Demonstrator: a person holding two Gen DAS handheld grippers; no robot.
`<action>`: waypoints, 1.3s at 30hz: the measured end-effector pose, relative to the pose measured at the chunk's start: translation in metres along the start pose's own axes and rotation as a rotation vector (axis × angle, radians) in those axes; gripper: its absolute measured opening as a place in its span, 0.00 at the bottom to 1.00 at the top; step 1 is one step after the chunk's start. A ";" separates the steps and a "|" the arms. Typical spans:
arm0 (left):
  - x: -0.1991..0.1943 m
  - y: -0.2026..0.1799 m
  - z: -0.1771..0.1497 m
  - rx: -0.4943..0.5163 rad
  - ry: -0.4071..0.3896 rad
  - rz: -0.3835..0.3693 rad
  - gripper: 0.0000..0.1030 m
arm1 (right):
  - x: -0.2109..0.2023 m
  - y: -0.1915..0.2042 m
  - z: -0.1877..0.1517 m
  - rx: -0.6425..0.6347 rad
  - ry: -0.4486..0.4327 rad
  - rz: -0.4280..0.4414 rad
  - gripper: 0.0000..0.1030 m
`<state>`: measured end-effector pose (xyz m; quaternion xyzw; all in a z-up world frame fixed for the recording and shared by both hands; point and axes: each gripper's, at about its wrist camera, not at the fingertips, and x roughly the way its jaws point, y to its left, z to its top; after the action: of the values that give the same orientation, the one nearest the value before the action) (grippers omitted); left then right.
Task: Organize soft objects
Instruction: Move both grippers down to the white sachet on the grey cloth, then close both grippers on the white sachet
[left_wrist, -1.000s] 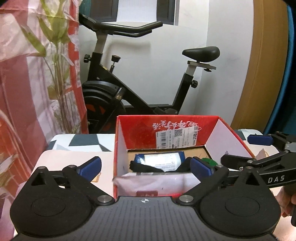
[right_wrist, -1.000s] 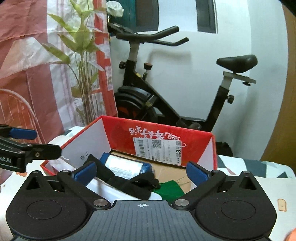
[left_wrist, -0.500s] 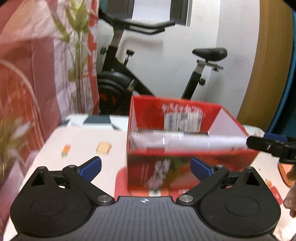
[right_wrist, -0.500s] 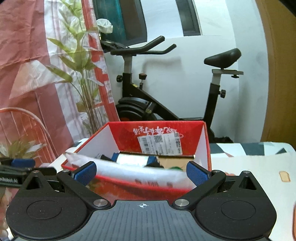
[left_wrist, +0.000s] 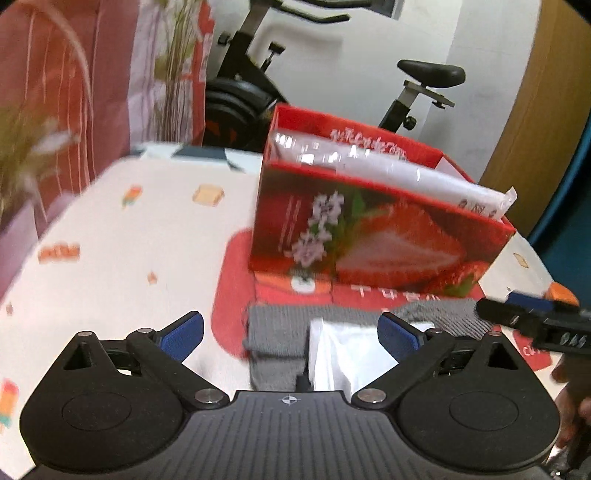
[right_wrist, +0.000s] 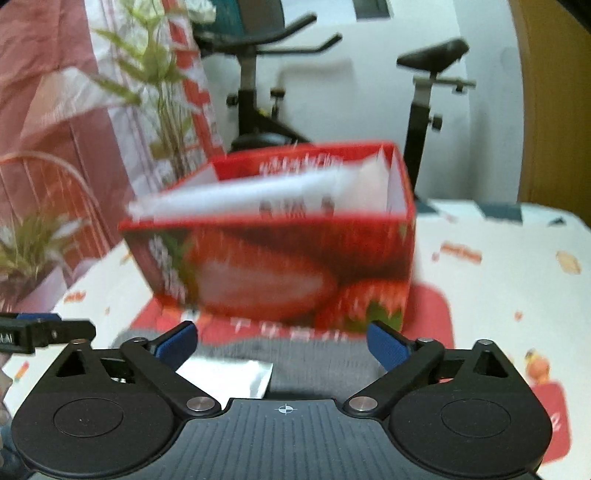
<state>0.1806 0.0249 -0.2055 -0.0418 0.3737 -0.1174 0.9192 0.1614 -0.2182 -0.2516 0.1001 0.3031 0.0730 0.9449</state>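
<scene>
Above grey knit cloth (right_wrist: 317, 363) | right tool (right_wrist: 282, 341) wide, closing, empty | left tool (left_wrist: 291, 332) wide, empty

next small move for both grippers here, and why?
Probably lower both onto the grey knit item and pinch it. It lies flat before the red box; left gripper is open, right gripper is closing with nothing gripped.

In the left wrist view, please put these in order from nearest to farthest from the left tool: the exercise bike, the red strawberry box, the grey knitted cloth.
1. The grey knitted cloth, lying between the open fingers of the left tool.
2. The red strawberry box, standing on the table just behind the cloth.
3. The exercise bike, beyond the table, against the white wall.
</scene>
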 end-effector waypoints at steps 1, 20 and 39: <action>0.001 0.003 -0.004 -0.020 0.011 -0.010 0.92 | 0.003 0.000 -0.006 0.008 0.021 0.009 0.88; 0.021 -0.009 -0.035 -0.036 0.102 -0.128 0.46 | 0.027 0.010 -0.034 0.040 0.159 0.147 0.50; 0.035 -0.006 -0.040 -0.049 0.113 -0.104 0.46 | 0.036 0.011 -0.044 0.050 0.193 0.171 0.49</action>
<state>0.1759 0.0113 -0.2566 -0.0770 0.4252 -0.1579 0.8879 0.1636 -0.1941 -0.3043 0.1418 0.3848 0.1548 0.8988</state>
